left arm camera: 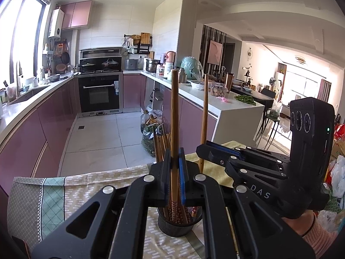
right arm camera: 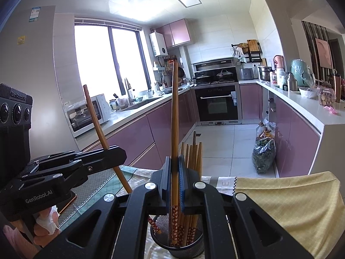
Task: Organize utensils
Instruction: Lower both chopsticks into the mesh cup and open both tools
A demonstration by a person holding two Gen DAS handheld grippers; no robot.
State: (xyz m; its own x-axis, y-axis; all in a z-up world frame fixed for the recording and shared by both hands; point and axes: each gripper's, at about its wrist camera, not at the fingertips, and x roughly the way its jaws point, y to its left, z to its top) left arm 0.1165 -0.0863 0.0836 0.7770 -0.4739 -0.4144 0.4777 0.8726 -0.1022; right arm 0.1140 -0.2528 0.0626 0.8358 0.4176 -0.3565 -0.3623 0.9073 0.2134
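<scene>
A black mesh holder stands on the patterned tablecloth with several wooden chopsticks upright in it. My left gripper is shut on one chopstick, held upright with its patterned lower end inside the holder. My right gripper is shut on another chopstick, also upright with its flowered end down in the holder. Each gripper shows in the other's view: the right gripper with its chopstick, the left gripper with its slanted chopstick.
A yellow cloth lies on the table to the right, and a flat phone-like thing to the left. Beyond the table edge are the tiled floor, purple cabinets, a white counter and bags.
</scene>
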